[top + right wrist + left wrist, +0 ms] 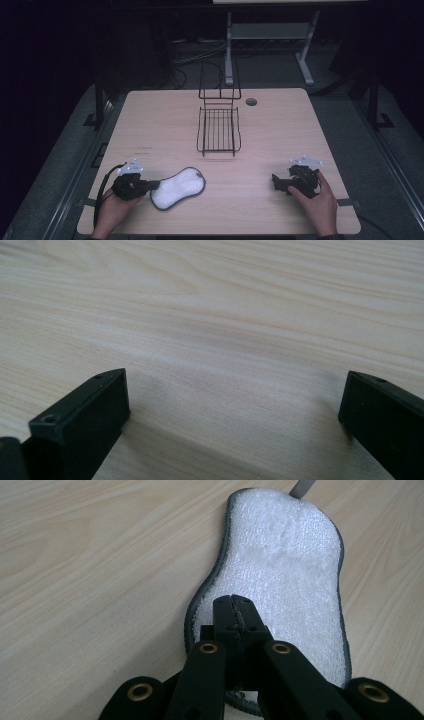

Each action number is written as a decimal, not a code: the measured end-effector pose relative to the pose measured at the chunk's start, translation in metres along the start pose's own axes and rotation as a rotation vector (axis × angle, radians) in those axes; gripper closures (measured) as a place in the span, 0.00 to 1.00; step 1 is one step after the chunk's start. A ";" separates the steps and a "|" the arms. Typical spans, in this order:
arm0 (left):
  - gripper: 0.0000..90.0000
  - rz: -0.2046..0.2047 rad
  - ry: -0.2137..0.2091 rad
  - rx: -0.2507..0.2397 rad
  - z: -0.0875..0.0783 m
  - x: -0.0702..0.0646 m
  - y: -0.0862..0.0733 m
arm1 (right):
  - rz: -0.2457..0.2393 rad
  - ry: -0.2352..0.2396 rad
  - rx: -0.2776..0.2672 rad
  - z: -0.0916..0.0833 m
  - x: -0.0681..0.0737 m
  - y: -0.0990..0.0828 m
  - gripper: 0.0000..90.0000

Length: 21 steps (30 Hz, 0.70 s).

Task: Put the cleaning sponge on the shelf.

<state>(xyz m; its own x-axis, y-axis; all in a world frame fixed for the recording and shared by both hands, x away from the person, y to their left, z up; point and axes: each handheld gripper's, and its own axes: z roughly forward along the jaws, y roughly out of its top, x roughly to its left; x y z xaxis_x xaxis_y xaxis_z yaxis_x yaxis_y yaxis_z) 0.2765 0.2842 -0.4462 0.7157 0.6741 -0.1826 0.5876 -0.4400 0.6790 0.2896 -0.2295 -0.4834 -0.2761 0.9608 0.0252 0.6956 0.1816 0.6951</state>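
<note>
White terry pad with grey trim [178, 188], peanut-shaped: flat on pale wood table [165, 120], long axis 2–8 o'clock. Left gripper [155, 184] pinches its 8 o'clock end; right gripper [276, 182] spread wide, empty.

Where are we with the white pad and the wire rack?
Done: left tongs have closed on the near edge of the white pad. In hand: the pad, lying flat on the table. Left: any move; the wire rack holds nothing, and the right tongs are open over bare wood.
</note>
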 end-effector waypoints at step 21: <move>0.42 0.017 -0.025 -0.071 0.009 -0.003 0.023 | 0.000 0.000 0.000 0.000 0.000 0.000 0.00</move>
<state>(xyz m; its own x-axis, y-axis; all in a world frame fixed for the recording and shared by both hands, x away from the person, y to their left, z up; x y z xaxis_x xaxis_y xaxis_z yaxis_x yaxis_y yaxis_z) 0.2913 0.2670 -0.4370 0.7353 0.6512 -0.1879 0.5476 -0.4074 0.7309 0.2896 -0.2294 -0.4834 -0.2759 0.9609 0.0254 0.6957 0.1814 0.6951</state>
